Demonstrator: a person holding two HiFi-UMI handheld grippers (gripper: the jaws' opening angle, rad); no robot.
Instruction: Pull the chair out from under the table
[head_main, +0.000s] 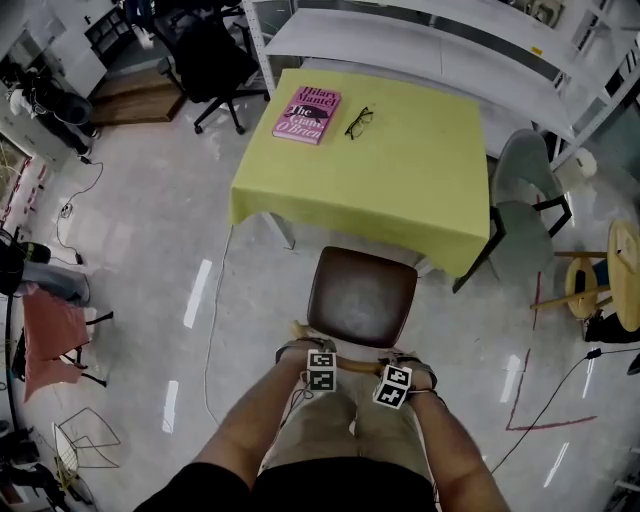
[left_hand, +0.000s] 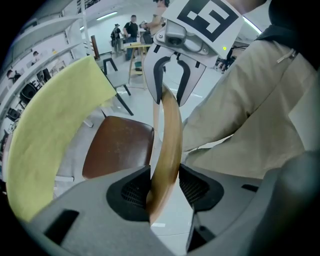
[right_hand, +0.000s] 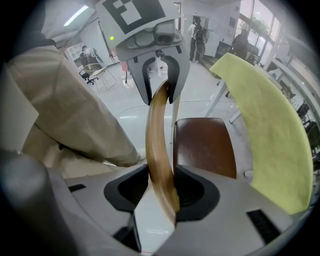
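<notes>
Two grippers held the chair (head_main: 362, 295) by its curved wooden top rail (head_main: 357, 366), side by side at the lower middle of the head view. The left gripper (head_main: 316, 352) had its jaws closed onto the rail, well apart because of the wood's thickness; in the left gripper view (left_hand: 162, 185) both pads pressed against the rail (left_hand: 169, 135). The right gripper (head_main: 398, 364) gripped the same rail just beside it – its own view (right_hand: 162, 187) showed the wood (right_hand: 156, 135) pinched between the pads.

The chair's brown seat (head_main: 360, 300) lay almost wholly in the open below the table (head_main: 400, 180), its far edge just beside the hanging hem of the yellow-green cloth. On the tabletop, toward the upper middle of the frame, lay a pink book (head_main: 307, 115) and, near it, a pair of glasses (head_main: 359, 122). A grey chair (head_main: 525, 200) stood at the table's right side.
</notes>
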